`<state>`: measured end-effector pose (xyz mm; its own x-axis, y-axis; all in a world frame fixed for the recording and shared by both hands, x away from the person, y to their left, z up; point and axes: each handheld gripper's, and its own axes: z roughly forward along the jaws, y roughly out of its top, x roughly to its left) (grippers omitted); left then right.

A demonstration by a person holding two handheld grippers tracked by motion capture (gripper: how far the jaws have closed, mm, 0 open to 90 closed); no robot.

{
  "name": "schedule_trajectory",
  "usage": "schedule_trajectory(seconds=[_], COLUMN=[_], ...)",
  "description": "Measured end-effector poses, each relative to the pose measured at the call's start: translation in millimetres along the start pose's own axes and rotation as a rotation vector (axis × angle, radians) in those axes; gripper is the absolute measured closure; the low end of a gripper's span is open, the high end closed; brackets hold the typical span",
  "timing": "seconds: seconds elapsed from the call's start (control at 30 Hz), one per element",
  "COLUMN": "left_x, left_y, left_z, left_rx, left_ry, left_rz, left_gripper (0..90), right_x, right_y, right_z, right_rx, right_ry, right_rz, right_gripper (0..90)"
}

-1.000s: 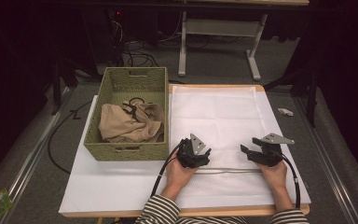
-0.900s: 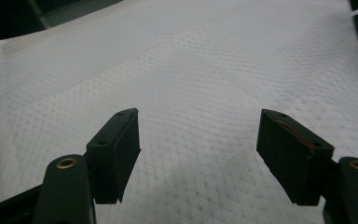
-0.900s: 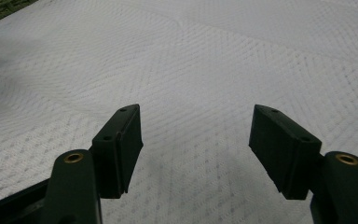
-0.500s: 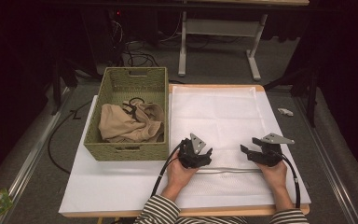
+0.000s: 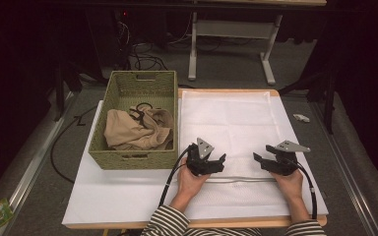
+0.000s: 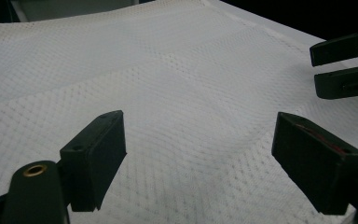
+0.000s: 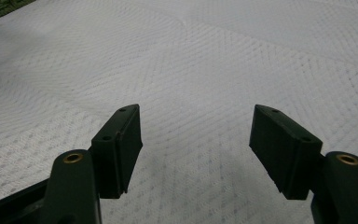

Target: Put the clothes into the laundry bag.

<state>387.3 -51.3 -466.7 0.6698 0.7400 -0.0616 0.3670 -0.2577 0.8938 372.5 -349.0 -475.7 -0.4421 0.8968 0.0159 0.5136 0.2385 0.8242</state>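
On the table (image 5: pixel 103 206), near edge of the white cloth (image 5: pixel 226 118): hands and cloth unmoved vs earlier frame. L gripper (image 5: pixel 220 161) jaws have just been opening, now wide, nothing between them. R gripper (image 5: pixel 257 158) wide, empty. Cloth: waffle-weave mesh, flat rectangle w/ soft ripples, spread right of the woven green basket (image 5: pixel 133 160) holding beige fabric (image 5: pixel 128 130).

The tan crumpled cloth (image 5: pixel 133 130) in the green woven basket (image 5: pixel 133 158) hides the basket's floor, and a dark looped item (image 5: pixel 140 110) on it is too small to identify. The small pale object (image 5: pixel 300 118) on the floor is unclear. The striped sleeves (image 5: pixel 170 223) run off the bottom edge.
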Motion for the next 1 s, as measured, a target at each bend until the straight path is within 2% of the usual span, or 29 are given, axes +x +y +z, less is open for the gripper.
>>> schedule_trajectory(seconds=[0.07, 0.17, 0.4, 0.47, 0.73, 0.83, 1.0], left_x=[2.4, 3.3, 2.0, 1.6, 1.2, -2.1, -4.5], left_y=[0.7, 1.9, 2.5, 3.1, 7.5, 11.3, 14.0], left_z=[-2.7, -5.4, -9.5, -10.3, -14.8, -18.8, -22.3], left_rx=[0.008, 0.003, 0.018, 0.031, 0.079, 0.081, 0.091], left_ry=[-0.021, -0.026, -0.017, -0.021, 0.007, 0.019, 0.024], left_rz=[-0.004, -0.006, 0.008, 0.007, 0.026, 0.072, 0.089], left_gripper=[18.3, 18.3, 17.5, 17.9, 19.2, 19.6, 19.3], right_x=[0.2, 0.8, 0.9, 0.9, 0.8, 0.9, 1.0], right_y=[-0.1, 0.0, 0.0, 0.0, 0.1, 0.1, 0.2], right_z=[0.1, 0.2, 0.3, 0.3, 0.3, 0.3, 0.5], right_rx=[-0.001, 0.000, 0.001, 0.002, 0.004, 0.004, 0.003], right_ry=[0.000, -0.001, -0.001, -0.001, -0.003, -0.002, -0.001], right_rz=[0.002, 0.001, 0.003, 0.003, -0.009, -0.009, -0.014], right_gripper=[34.3, 34.3, 34.3, 34.3, 34.3, 34.3, 34.3])
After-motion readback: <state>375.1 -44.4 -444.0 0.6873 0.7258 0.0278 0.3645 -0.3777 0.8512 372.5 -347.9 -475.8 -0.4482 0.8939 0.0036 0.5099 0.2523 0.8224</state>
